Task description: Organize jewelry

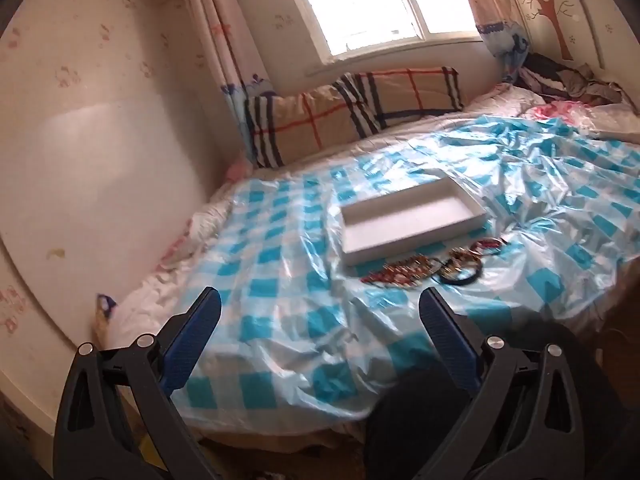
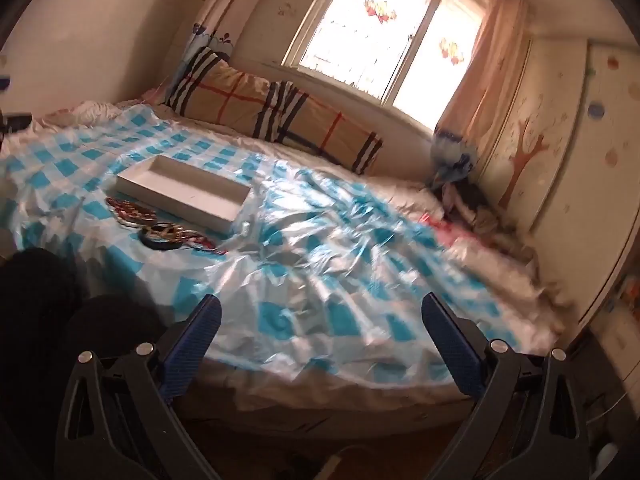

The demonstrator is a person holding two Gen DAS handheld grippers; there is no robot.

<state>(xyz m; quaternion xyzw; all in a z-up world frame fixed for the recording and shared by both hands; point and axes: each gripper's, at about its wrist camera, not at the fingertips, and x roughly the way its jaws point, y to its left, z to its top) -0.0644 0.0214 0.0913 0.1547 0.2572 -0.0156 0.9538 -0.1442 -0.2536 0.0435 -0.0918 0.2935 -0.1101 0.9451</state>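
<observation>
A shallow white tray lies empty on the blue-and-white checked plastic sheet that covers the bed. A pile of jewelry, red and gold bead strands and dark bangles, lies on the sheet just in front of the tray. My left gripper is open and empty, held above the bed's near edge, short of the jewelry. In the right wrist view the tray and the jewelry sit far left. My right gripper is open and empty, over the sheet to the right of them.
A plaid pillow lies along the wall under the window. Crumpled clothes are heaped at the bed's far right corner. A white wall borders the bed's left side. The person's dark knees show near the bed's front edge.
</observation>
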